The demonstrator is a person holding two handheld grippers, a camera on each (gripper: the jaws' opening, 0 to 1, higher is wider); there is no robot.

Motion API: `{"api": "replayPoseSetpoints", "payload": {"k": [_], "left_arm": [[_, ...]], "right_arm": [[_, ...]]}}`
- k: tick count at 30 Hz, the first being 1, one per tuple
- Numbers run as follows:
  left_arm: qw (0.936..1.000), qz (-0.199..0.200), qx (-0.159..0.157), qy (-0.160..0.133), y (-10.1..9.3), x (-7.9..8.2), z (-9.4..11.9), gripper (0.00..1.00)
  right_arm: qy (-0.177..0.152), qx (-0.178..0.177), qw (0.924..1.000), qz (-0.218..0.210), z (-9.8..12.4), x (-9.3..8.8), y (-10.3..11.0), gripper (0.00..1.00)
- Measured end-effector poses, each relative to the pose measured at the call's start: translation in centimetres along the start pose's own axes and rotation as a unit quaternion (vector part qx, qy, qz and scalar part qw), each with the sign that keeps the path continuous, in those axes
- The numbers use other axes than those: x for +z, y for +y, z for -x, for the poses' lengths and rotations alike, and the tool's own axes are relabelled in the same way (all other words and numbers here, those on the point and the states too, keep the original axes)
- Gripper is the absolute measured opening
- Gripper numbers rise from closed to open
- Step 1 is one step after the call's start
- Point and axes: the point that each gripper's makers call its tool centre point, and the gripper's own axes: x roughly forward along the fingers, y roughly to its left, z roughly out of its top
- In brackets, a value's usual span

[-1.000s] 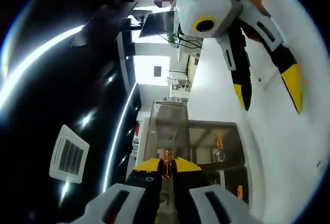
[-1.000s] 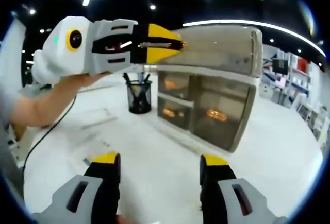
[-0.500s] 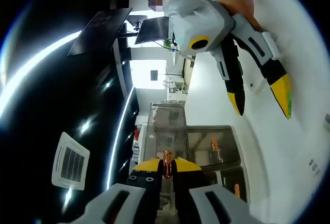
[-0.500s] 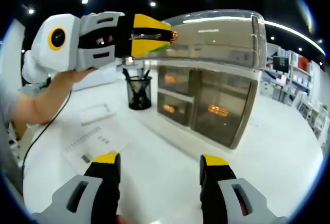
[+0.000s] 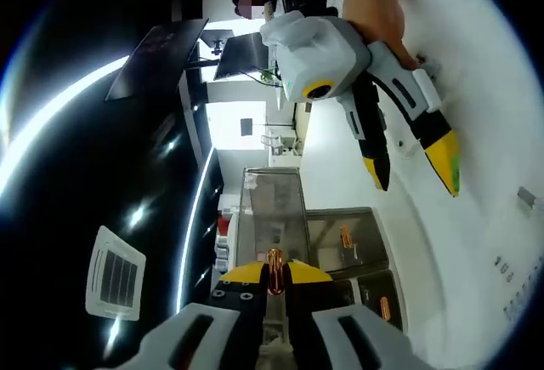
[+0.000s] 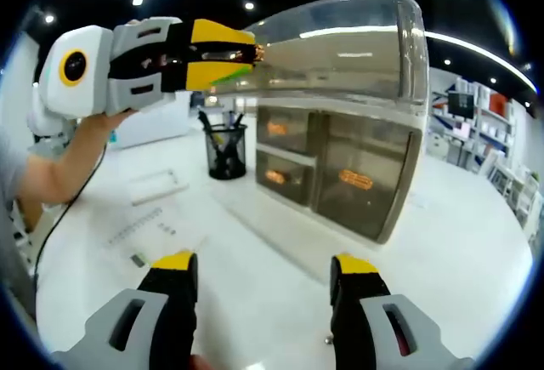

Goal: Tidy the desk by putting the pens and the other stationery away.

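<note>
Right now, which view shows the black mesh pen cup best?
The right gripper view: the black mesh pen cup stands upright on the white desk, pens inside, left of the clear drawer organizer. In the left gripper view I can't make it out.

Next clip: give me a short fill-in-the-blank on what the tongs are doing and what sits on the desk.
1. The left tongs are shut on a small ___-coloured object.
2. The right tongs hold nothing; their jaws are ___.
3. The black mesh cup holding pens stands ___ the clear drawer organiser.
4. The organiser rests on a ___ desk.

Missing words: copper; open; beside; white
</note>
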Motion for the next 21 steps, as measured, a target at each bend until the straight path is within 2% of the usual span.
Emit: {"api": "replayPoseSetpoints", "payload": {"k": [8, 16, 21], "left_arm": [[0.9999, -0.008, -0.015, 0.0, -0.3, 0.2, 0.4, 0.09], [0.9997, -0.008, -0.024, -0.004, -0.1, 1.1, 1.0, 0.09], [0.9992, -0.014, -0.037, 0.002, -0.4, 1.0, 1.1, 0.09]], "right_arm": [[-0.001, -0.001, 1.0, -0.003, 0.2, 0.0, 0.1, 0.6], [-0.008, 0.012, 0.9999, -0.008, 0.3, 0.3, 0.8, 0.61], [-0.002, 0.019, 0.9997, -0.014, 0.2, 0.1, 0.9, 0.61]]}}
